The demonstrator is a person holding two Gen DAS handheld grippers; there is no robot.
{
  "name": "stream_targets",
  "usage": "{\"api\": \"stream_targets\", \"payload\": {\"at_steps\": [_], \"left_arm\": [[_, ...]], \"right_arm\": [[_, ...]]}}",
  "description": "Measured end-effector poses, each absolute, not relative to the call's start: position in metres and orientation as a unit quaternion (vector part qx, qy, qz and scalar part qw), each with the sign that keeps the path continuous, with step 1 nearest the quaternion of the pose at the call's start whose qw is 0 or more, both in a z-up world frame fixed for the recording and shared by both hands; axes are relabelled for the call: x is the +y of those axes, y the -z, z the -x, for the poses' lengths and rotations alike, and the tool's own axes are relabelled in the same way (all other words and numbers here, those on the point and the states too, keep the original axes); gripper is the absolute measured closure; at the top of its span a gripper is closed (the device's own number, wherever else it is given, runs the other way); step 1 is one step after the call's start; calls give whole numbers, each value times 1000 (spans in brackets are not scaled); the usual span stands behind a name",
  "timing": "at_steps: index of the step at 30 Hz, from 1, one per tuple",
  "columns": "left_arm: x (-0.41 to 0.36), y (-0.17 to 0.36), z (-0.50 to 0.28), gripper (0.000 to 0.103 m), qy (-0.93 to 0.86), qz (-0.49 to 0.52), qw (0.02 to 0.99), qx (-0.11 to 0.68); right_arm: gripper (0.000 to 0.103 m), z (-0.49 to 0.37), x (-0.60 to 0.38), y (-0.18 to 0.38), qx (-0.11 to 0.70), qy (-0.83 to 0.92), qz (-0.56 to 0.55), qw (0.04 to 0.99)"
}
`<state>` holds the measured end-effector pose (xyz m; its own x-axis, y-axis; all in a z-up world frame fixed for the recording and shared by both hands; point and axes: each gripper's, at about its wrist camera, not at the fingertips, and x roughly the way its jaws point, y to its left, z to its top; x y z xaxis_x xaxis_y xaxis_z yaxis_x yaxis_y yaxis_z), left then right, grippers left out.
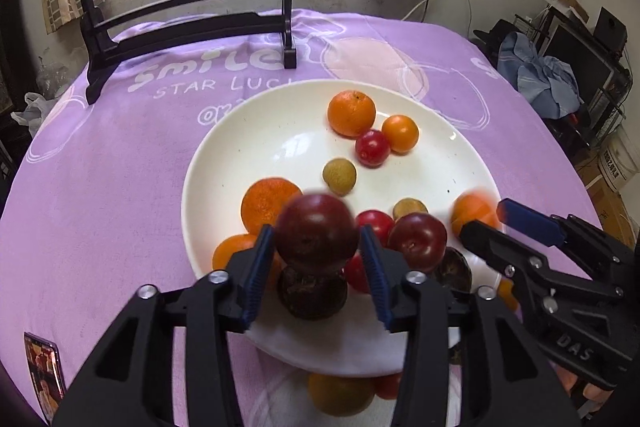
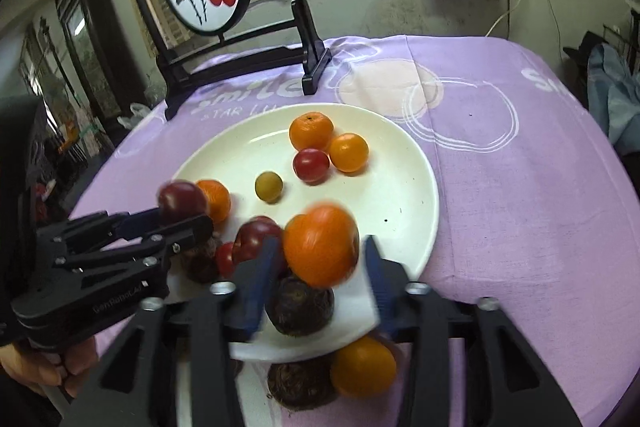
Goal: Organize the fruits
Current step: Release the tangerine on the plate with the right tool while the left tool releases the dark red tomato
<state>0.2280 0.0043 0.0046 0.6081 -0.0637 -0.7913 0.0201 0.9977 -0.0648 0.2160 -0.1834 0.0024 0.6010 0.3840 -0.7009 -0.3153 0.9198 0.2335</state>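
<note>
The left gripper (image 1: 316, 259) is spread, a dark plum (image 1: 316, 227) loose between its pads — over the plate's (image 1: 248, 163) near rim. The right gripper (image 2: 320, 259) (also spread) frames an orange (image 2: 322, 245), likewise unpinched, above the same edge.

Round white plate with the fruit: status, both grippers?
Left gripper open, dark red plum loose between jaws. Right gripper open, blurred orange tangerine between jaws. Both over round white plate; near rim crowded.
</note>
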Motion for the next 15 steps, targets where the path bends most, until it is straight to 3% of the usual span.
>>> {"api": "stream_targets", "payload": {"at_steps": [2,13,15], "left_arm": [[4,-12,-223,38,15,18,906,422],[5,-29,-173,31,25,3,914,404],[4,-26,-164,31,30,2,911,411]], "right_arm": [[40,-212,-184,-4,400,-204,-38,893],[40,-167,-187,-17,388,-210,9,897],[36,-156,-191,-17,389,-220,2,894]]}}
